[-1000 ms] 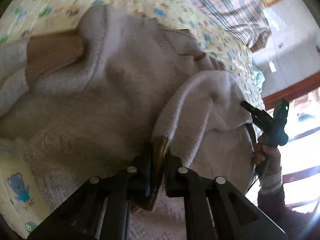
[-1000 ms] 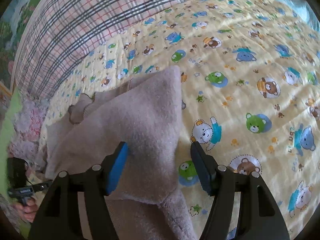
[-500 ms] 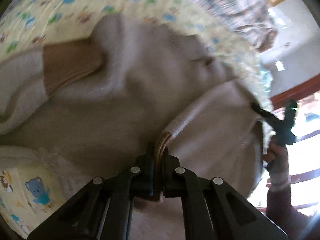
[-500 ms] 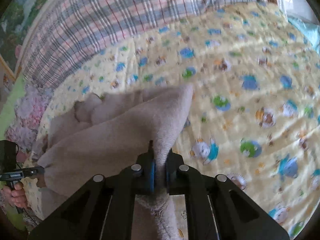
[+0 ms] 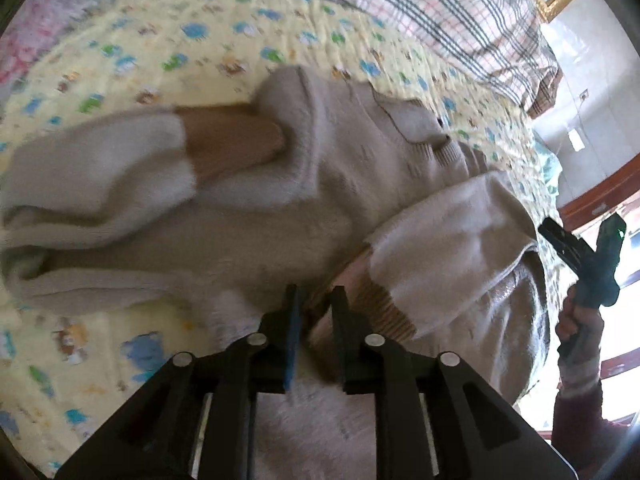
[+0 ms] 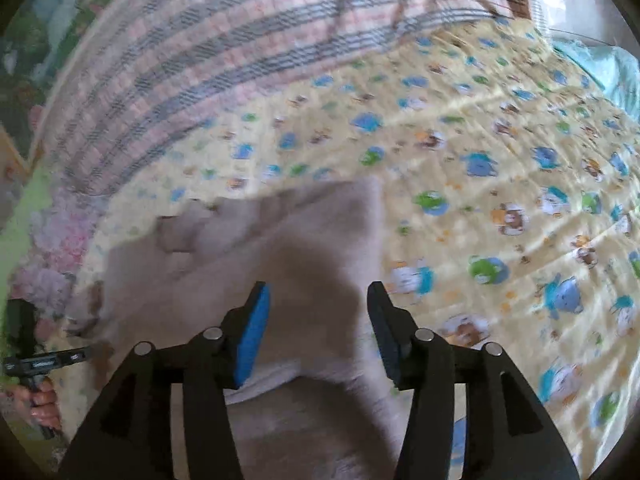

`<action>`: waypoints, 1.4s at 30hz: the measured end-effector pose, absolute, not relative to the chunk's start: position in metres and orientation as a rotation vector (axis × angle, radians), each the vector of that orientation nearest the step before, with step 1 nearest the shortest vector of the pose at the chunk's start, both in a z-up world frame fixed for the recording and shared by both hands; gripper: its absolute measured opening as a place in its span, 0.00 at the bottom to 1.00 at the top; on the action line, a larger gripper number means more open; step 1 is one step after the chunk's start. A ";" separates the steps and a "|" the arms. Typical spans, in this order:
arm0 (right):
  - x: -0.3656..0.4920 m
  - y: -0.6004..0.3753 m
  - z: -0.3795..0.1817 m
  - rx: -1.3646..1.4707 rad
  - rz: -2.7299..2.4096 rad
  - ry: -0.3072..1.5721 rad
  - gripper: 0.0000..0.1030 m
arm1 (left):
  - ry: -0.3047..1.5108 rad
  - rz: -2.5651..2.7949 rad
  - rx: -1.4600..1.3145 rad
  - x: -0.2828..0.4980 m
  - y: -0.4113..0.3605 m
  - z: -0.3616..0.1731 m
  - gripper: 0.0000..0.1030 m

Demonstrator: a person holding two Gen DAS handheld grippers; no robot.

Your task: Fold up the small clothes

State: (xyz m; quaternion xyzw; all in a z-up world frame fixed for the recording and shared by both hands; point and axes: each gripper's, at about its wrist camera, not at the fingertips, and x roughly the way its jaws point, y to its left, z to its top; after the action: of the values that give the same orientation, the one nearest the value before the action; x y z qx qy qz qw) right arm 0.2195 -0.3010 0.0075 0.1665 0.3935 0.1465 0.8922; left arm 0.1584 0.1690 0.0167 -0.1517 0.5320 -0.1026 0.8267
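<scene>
1. Left tongs: jaws slightly apart, straddling the cuff, not pinching.
2. Right tongs: wide open over the sweater.
3. Sweater lies on the quilt, long axis crosswise ahead of the left tongs; they're nearer.

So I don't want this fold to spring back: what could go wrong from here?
The left gripper is open, with the brown ribbed cuff loose between its fingers, so pulling away could snag and drag it. The folded sleeve looks puffy and might roll off the sweater. The right gripper is open above the fleece; lifting carelessly may catch it.
</scene>
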 end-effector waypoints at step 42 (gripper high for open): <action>0.144 -0.245 -0.006 0.410 0.581 0.908 0.53 | 0.808 -0.154 -0.350 0.160 0.138 0.105 0.03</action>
State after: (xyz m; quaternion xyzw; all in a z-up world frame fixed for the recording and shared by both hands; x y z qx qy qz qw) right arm 0.1440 -0.2452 -0.0057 0.1936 0.4294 0.2746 0.8383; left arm 0.1597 0.1376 0.1048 -0.1693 0.3906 -0.0747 0.9018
